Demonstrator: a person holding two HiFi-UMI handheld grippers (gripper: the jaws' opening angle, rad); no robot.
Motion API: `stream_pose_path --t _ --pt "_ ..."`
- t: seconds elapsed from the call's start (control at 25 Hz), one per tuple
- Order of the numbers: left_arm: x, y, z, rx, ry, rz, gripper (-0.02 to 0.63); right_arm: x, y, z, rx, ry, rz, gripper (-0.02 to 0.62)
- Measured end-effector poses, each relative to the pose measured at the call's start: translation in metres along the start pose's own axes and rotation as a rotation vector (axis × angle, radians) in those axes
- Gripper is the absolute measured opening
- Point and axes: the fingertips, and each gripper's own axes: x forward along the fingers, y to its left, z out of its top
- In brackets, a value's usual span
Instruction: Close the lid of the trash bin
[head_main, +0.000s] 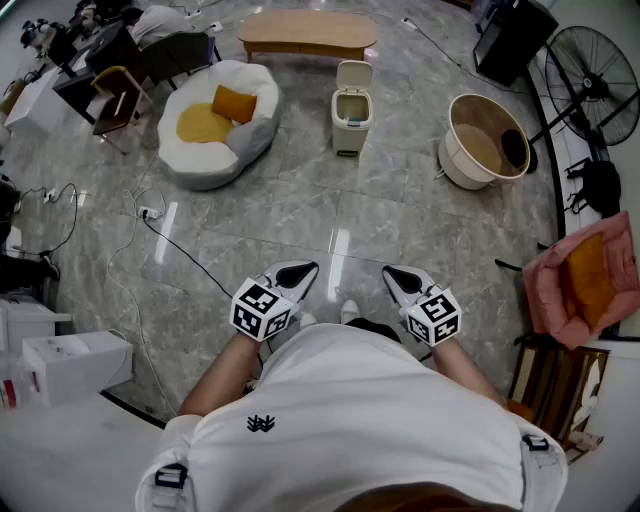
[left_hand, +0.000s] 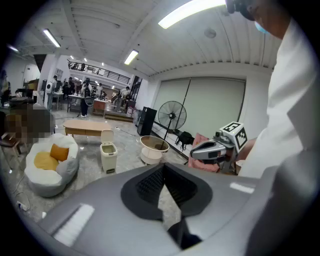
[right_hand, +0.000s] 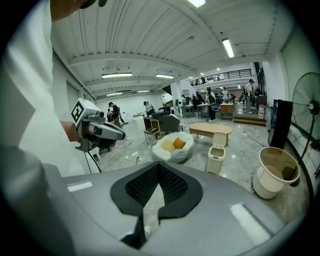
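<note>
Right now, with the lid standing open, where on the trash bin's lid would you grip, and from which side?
Probably the free top edge of the lid, approached from above on the person's side. It stands upright, hinged along the far rim of the trash bin, so its upper edge is exposed and would swing down toward the person.

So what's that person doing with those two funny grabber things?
A person stands on the floor, holding a left gripper and a right gripper close to the body. Both are shut with nothing in them. The small trash bin sits across the floor ahead, and its lid is standing open. Nothing is touching it yet.
</note>
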Motion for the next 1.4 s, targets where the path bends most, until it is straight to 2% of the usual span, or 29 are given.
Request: stream_pose_path --t 0.2,0.36,0.6,0.76,0.92,1.2,1.4 --pt "0.033 -0.011 0.036 0.030 -0.036 -0.017 0.057 0.005 -0.043 0.020 -0.012 -0.024 0.009 0.000" --pt "0.060 -0.008 0.055 0.051 -0.048 0.005 0.057 0.013 -0.074 0.024 -0.033 -0.035 0.025 0.000" --pt "0.083 0.015 0.068 0.008 -0.048 0.024 0.058 0.036 -0.104 0.027 -0.007 -0.029 0.038 0.003" --pt "0.095 0.063 0.078 0.014 -0.037 0.018 0.058 0.075 -0.127 0.042 0.012 -0.026 0.011 0.011" --pt "0.111 0.121 0.105 0.011 -0.056 -0.007 0.060 0.123 -0.150 0.068 0.028 -0.013 -0.030 0.011" --pt "0.101 0.235 0.157 0.073 -0.031 -0.056 0.058 0.234 -0.165 0.148 -0.009 -0.013 -0.069 0.021" --pt "0.086 0.303 0.174 0.093 -0.029 -0.066 0.058 0.293 -0.176 0.191 -0.002 -0.027 -0.120 0.021"
